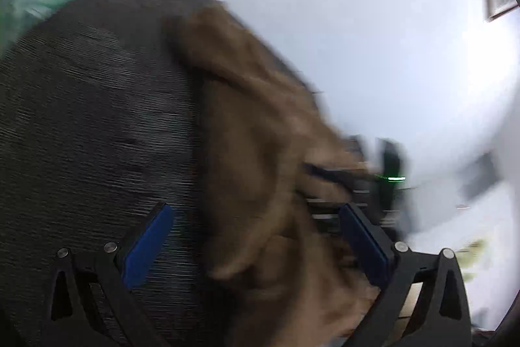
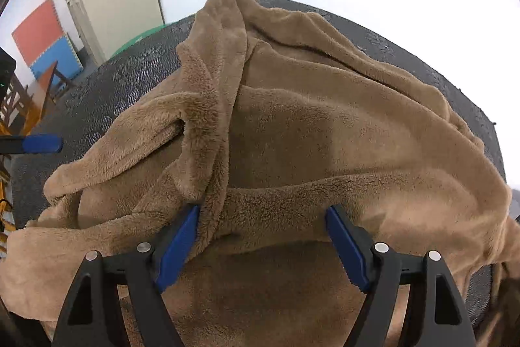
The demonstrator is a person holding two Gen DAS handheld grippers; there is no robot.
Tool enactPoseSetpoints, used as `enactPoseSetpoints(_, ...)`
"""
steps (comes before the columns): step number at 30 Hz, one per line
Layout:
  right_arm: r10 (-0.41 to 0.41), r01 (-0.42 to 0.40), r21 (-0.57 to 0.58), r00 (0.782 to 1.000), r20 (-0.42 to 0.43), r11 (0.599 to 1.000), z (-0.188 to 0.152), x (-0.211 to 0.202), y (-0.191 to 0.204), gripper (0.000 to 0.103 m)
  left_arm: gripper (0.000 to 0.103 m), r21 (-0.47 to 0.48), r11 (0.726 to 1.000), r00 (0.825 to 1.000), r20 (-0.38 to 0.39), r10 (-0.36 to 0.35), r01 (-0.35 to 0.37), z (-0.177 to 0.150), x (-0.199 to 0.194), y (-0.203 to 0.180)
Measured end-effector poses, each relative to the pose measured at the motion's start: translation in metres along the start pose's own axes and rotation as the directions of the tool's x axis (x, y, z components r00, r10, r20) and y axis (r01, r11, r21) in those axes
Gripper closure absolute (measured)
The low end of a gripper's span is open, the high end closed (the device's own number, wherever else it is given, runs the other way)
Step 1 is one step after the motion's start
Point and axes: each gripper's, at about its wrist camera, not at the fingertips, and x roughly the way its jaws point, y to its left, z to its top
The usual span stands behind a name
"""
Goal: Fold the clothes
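**Ana:** Across the dark mat (image 2: 97, 93) lies the brown fleece garment (image 2: 308, 119), bunched rather than flat, and it covers most of the mat's middle and near side in the right wrist view.

**Ben:** Which gripper is nearer to it?

**Ana:** The right gripper (image 2: 263, 236). Its jaws stand wide, tips down on the fleece; a thick rolled seam runs from the mat's far edge towards the left-hand blue pad and touches it. No pinch that I can see.

**Ben:** And the left one?

**Ana:** The left gripper (image 1: 256, 239) is also spread wide, holding nothing. Its view is blurred, but the fleece runs as a long band from the mat's far corner back between its pads. Its blue tip also shows beside the mat's left part in the right wrist view, apart from the cloth there.

**Ben:** So the right takes the seam?

**Ana:** I'd judge so: that fold sits directly under it, lengthwise along its pointing line.
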Motion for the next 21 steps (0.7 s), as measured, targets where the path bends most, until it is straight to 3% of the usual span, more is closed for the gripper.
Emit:
enactPoseSetpoints(2,0.010,-0.011,0.016,1.000,0.010,1.000,-0.003,0.001,-0.001,0.022,0.001,0.021,0.998,0.997,-0.037,0.063,-0.062,0.000,0.006,0.003)
enactPoseSetpoints(6,0.042,-0.044,0.059,0.999,0.024,0.997,-0.008,0.005,-0.006,0.022,0.001,0.120,0.991,0.990,-0.118,0.080,-0.066,-0.010,0.023,-0.011)
enactPoseSetpoints(10,0.060,-0.062,0.083,0.998,0.037,0.995,-0.015,0.008,-0.008,0.022,0.001,0.277,0.940,0.969,-0.091,0.230,-0.197,-0.013,0.040,-0.029)
enactPoseSetpoints(15,0.078,-0.084,0.110,0.995,0.057,0.990,-0.025,0.004,-0.010,0.022,0.001,0.193,0.946,0.958,-0.068,0.278,-0.261,0.011,0.047,-0.015)
enactPoseSetpoints(16,0.081,-0.087,0.115,0.995,0.061,0.990,-0.028,0.003,-0.011,0.022,0.001,0.175,0.941,0.951,-0.057,0.304,-0.291,0.018,0.047,-0.011)
enactPoseSetpoints(18,0.091,-0.100,0.129,0.993,0.072,0.987,-0.034,0.001,-0.013,0.022,0.013,0.157,0.927,0.937,-0.030,0.348,-0.339,0.028,0.046,-0.005)
enactPoseSetpoints(21,0.095,-0.106,0.136,0.992,0.085,0.985,-0.039,-0.003,-0.013,0.022,0.021,0.198,0.888,0.906,-0.004,0.424,-0.415,0.035,0.051,-0.007)
